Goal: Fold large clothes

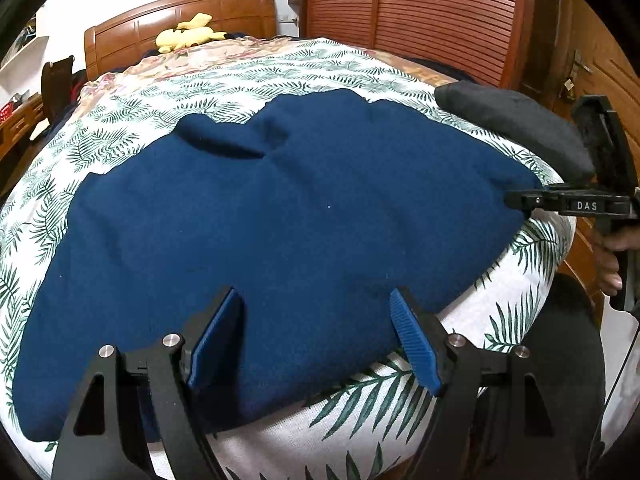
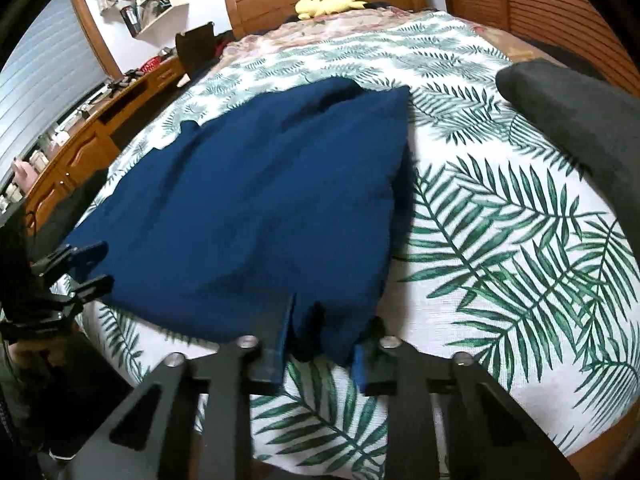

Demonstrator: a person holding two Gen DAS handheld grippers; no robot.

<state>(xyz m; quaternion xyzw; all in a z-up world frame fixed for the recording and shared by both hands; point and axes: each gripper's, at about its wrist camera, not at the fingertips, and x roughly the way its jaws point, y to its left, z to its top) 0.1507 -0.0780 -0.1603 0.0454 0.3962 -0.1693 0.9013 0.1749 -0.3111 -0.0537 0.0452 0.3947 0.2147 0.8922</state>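
Note:
A large navy blue garment [image 1: 280, 220] lies spread on the bed, partly folded, also in the right wrist view [image 2: 248, 208]. My left gripper [image 1: 316, 320] is open, its blue pads [image 1: 218, 336] low over the garment's near hem. It shows at the left edge of the right wrist view [image 2: 90, 266]. My right gripper [image 2: 324, 340] sits at the garment's near corner, jaws partly apart with cloth bunched between them; whether it grips is unclear. It shows at the garment's right corner in the left wrist view [image 1: 520, 200].
The bed has a white sheet with green fern print [image 2: 500, 240]. A dark grey folded cloth [image 1: 516, 124] lies at the bed's right edge. A yellow plush [image 1: 188, 34] sits by the wooden headboard. A wooden wardrobe [image 1: 420, 12] stands right, a desk [image 2: 80, 136] left.

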